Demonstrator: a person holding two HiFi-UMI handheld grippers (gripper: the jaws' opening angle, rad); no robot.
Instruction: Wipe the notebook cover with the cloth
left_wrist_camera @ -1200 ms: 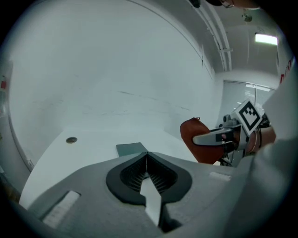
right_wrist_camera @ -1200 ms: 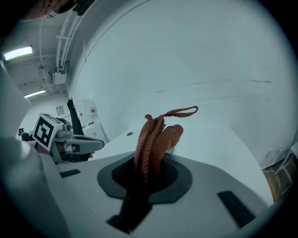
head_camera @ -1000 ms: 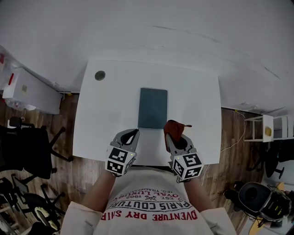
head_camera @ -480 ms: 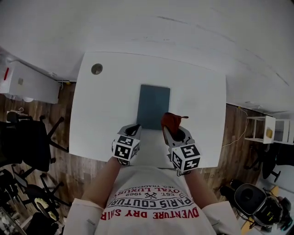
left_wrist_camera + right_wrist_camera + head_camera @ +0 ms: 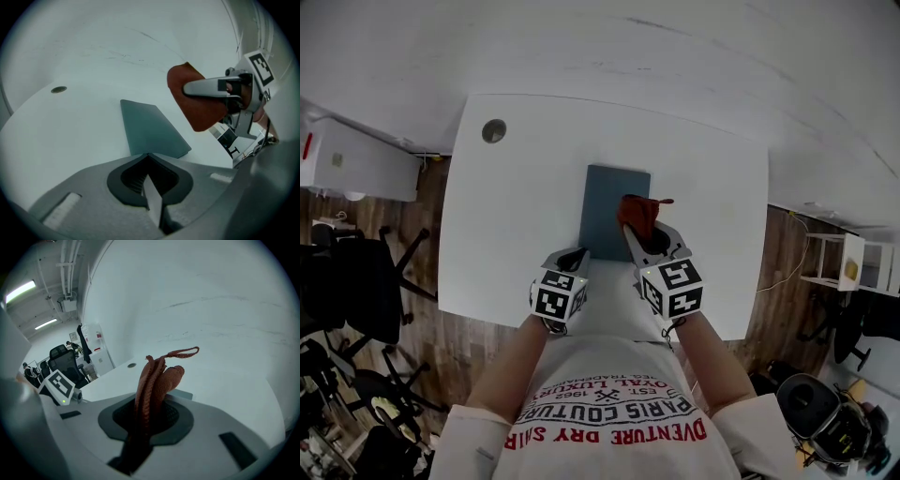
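Gripping cloth (image 5: pixel 638 212), right claw (image 5: pixel 644 234) raised by notebook (image 5: pixel 605 202); left claw (image 5: pixel 576 257) closed

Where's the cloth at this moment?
Head view: the reddish cloth is clamped in the right claw, right of centre, held over the dark notebook's right edge on the white table.

1. The cloth (image 5: pixel 153 380) is seen as rust-red woven fabric, ribbed and rough.
2. The notebook (image 5: pixel 150 129) cover is shown smooth and matt.
3. The surface (image 5: pixel 516 216) is finished white, smooth, with a faint sheen.
4. The left gripper (image 5: pixel 149 182) and right gripper (image 5: pixel 149 418) are moulded in matt grey plastic, with black ribbed lining at the jaws.
5. The floor (image 5: pixel 431 323) is laid in wood-grain planks.
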